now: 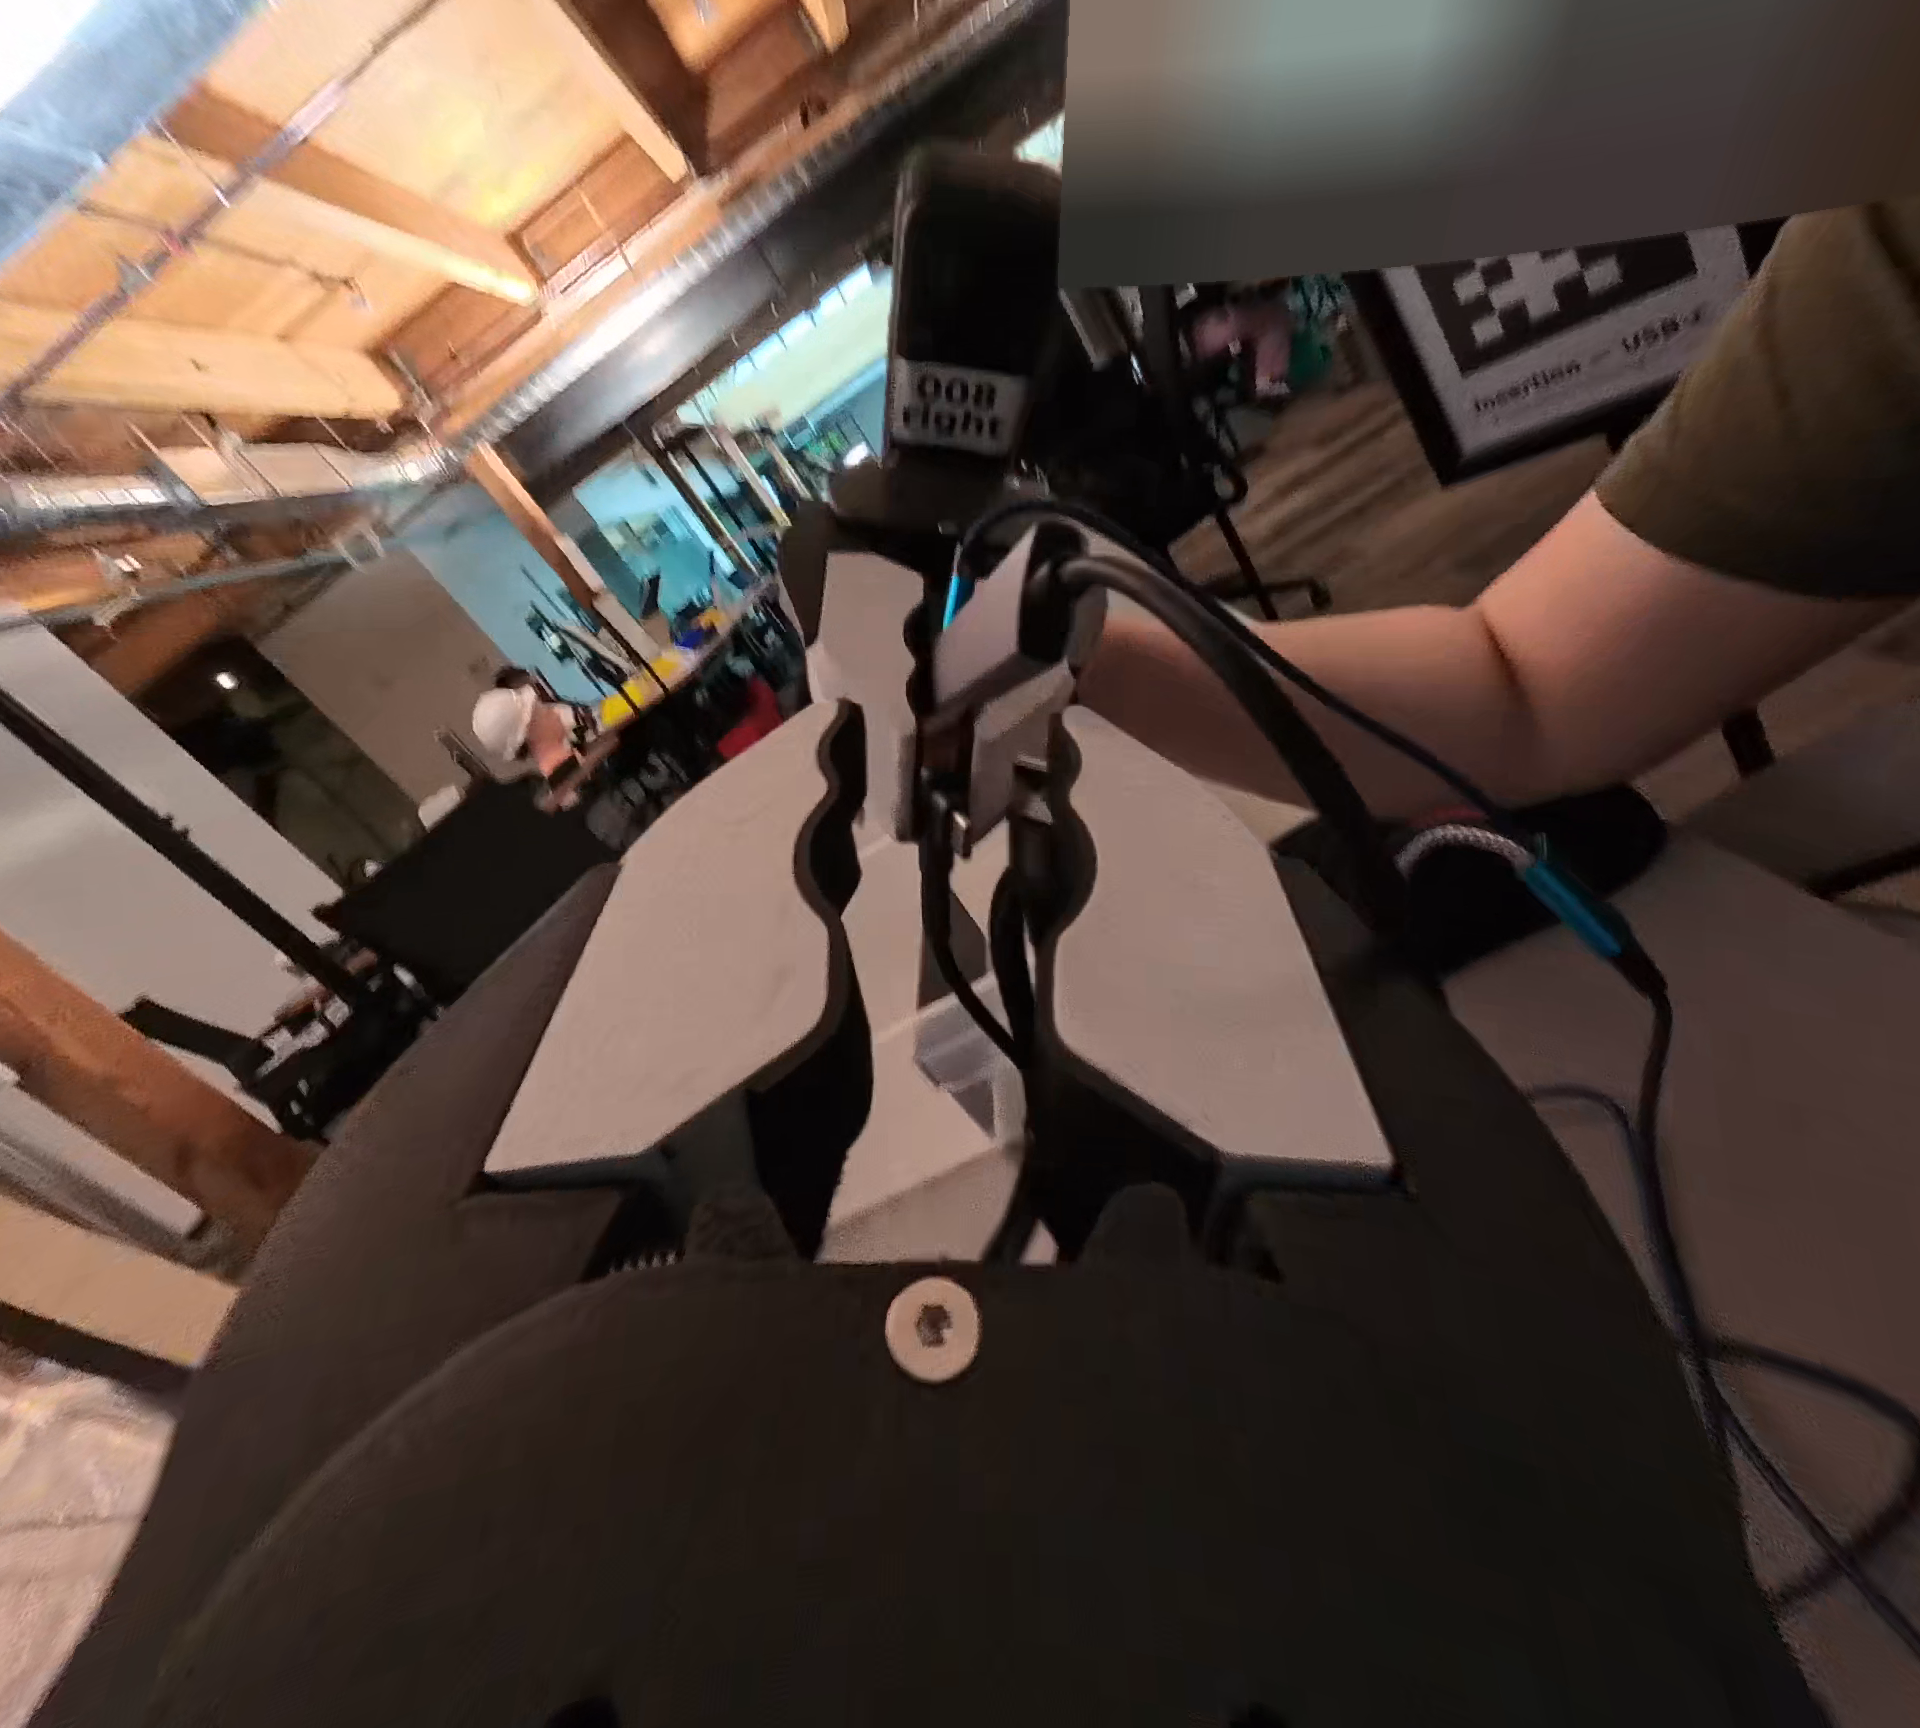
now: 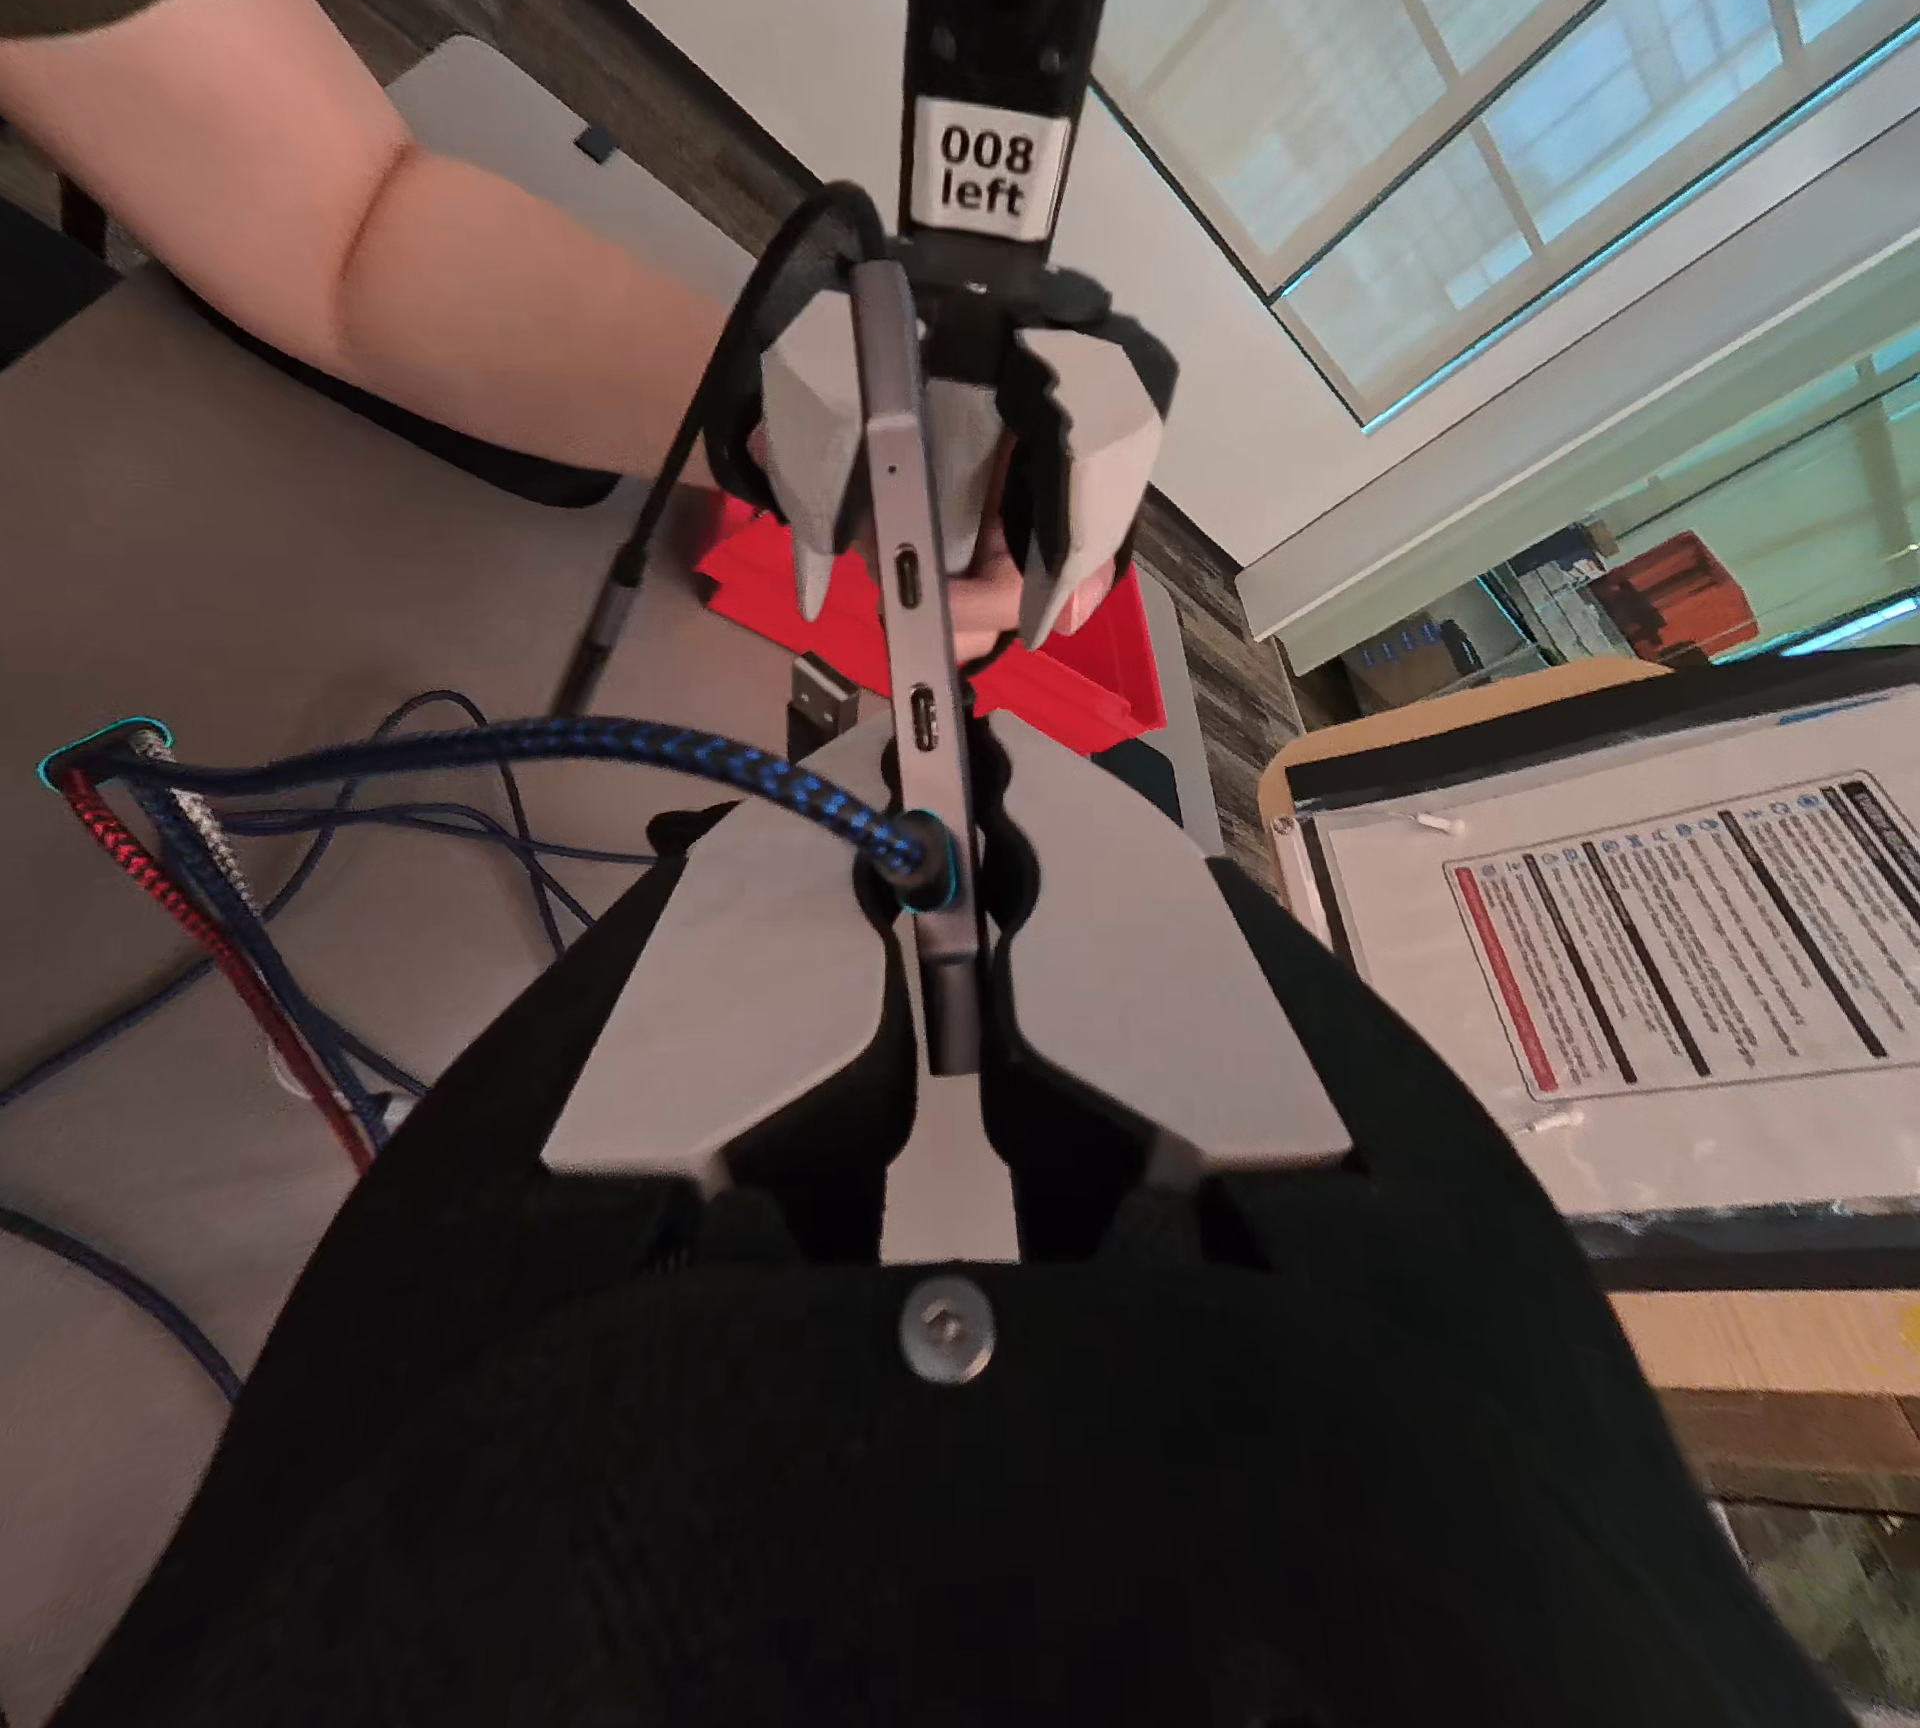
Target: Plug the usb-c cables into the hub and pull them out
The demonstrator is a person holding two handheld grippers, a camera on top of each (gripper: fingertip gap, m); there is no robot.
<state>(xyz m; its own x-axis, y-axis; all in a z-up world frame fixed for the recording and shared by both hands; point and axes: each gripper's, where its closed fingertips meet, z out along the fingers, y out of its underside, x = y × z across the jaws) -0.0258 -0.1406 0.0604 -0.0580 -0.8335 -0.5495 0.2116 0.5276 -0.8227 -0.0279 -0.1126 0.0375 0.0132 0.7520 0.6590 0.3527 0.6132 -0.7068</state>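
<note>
With the right gripper clamped on the grey hub, left gripper part-open around it, the blue braided cable seems seated; next, pull it straight out.

The table has a pale grey top, with a dark edge at its far side. On it lies a loose tangle of thin dark blue cables, and braided cables in red, blue and white come together at a bundle near its left side. A red plastic tray sits further back on the surface. To the right rests a laminated printed sheet on a board with black borders.
</note>
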